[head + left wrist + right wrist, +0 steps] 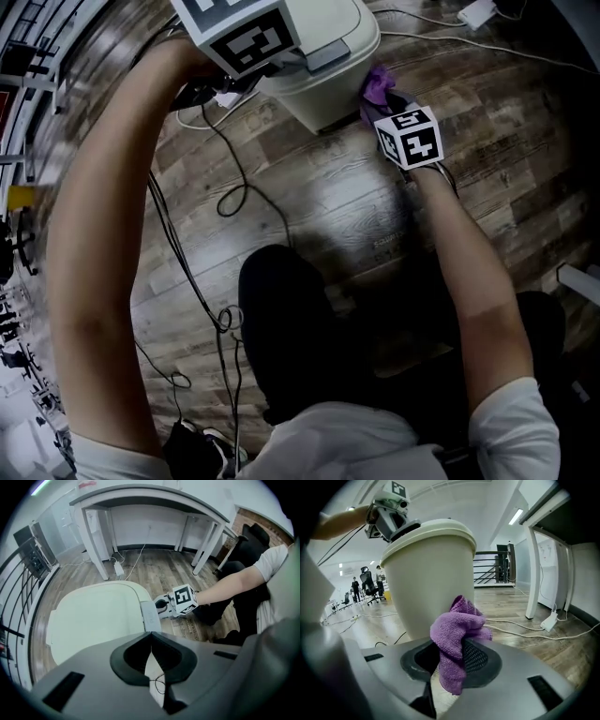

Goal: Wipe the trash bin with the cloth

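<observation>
The cream trash bin (328,56) stands on the wood floor at the top of the head view, lid down (93,620). My left gripper (151,651) is shut with nothing between its jaws. It points steeply down at the lid's near rim, and its marker cube (239,33) covers part of the bin. The right gripper view shows the left gripper (404,527) resting on the lid's top edge. My right gripper (450,660) is shut on a purple cloth (457,620). The bunched cloth (379,86) lies against the bin's side wall (426,583).
Black cables (230,187) loop over the floor left of the bin, and white cables (525,630) run to a power strip (548,620). A white desk (140,498) stands behind the bin, with an office chair (251,538) beside it. My dark-trousered knee (300,319) is below.
</observation>
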The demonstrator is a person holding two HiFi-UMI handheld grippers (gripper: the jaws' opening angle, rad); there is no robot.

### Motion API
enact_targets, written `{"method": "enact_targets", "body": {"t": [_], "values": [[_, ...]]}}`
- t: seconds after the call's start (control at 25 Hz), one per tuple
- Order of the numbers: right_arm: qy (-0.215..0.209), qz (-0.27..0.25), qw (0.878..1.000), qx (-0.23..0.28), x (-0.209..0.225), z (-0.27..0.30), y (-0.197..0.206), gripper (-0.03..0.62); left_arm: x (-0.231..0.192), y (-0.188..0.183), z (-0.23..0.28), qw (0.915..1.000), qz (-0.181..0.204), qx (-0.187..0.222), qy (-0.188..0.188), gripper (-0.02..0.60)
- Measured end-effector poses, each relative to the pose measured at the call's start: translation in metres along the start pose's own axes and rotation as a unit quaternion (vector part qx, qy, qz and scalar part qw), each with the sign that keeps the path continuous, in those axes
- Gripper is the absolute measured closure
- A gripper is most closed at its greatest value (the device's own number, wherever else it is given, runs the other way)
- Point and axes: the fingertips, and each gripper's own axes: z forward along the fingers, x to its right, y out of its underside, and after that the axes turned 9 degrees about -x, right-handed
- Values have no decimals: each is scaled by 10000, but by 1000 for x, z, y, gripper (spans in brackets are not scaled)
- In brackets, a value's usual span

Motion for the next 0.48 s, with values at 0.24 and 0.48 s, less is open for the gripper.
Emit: {"method": "enact_targets", "body": {"t": [0.24,0.48], "values": [[-87,-319,9994,-122,-29,4,8,484,0,1,1,9999,8,-105,-78,577],[-863,-1131,9896,-196,-110,10,12,484,1,2,-1,9997,-46,-221,-116,577]]}}
